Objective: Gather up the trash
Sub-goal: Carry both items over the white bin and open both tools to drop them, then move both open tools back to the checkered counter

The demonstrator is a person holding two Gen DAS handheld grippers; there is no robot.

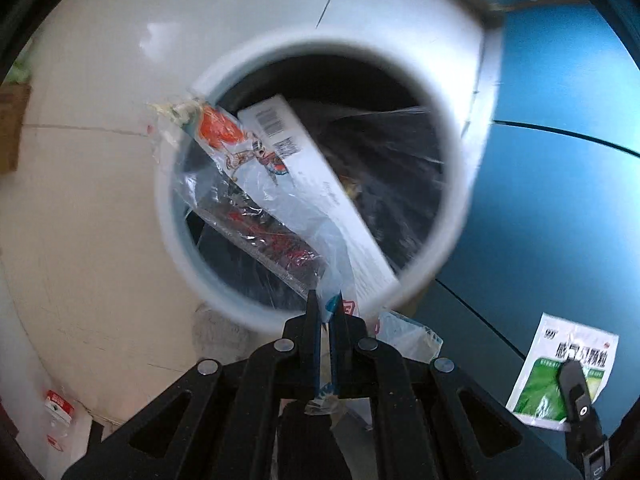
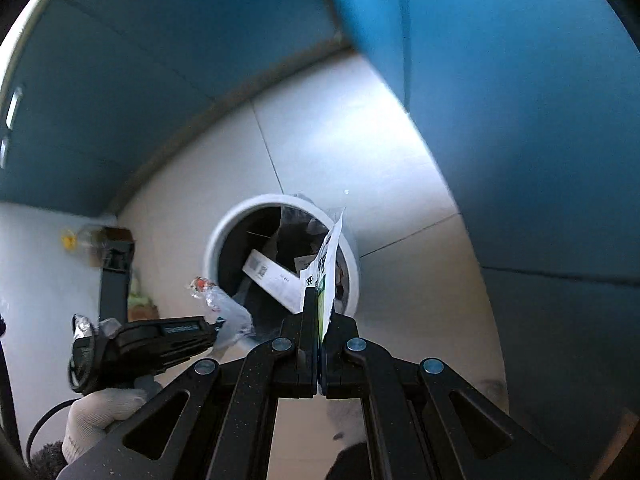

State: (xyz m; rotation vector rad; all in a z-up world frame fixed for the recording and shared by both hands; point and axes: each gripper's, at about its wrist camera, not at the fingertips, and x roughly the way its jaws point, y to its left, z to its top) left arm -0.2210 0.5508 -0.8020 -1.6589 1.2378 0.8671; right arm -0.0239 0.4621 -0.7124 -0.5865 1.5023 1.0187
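A round white trash bin (image 1: 452,184) with a black liner stands on the floor, seen from above; it also shows in the right wrist view (image 2: 352,256). A white box with a barcode (image 1: 320,184) leans inside it. My left gripper (image 1: 325,304) is shut on a clear plastic wrapper with an orange print (image 1: 248,160) that hangs over the bin's near rim. My right gripper (image 2: 319,296) is shut on a white and green medicine sachet (image 2: 326,264), held above the bin's right side; the sachet also shows in the left wrist view (image 1: 560,368).
Blue cabinet fronts (image 2: 520,120) rise to the right of the bin and behind it (image 2: 160,80). The floor is pale tile (image 1: 100,200). A cardboard box (image 1: 12,128) sits at the far left. A gloved hand (image 2: 100,412) holds the left gripper.
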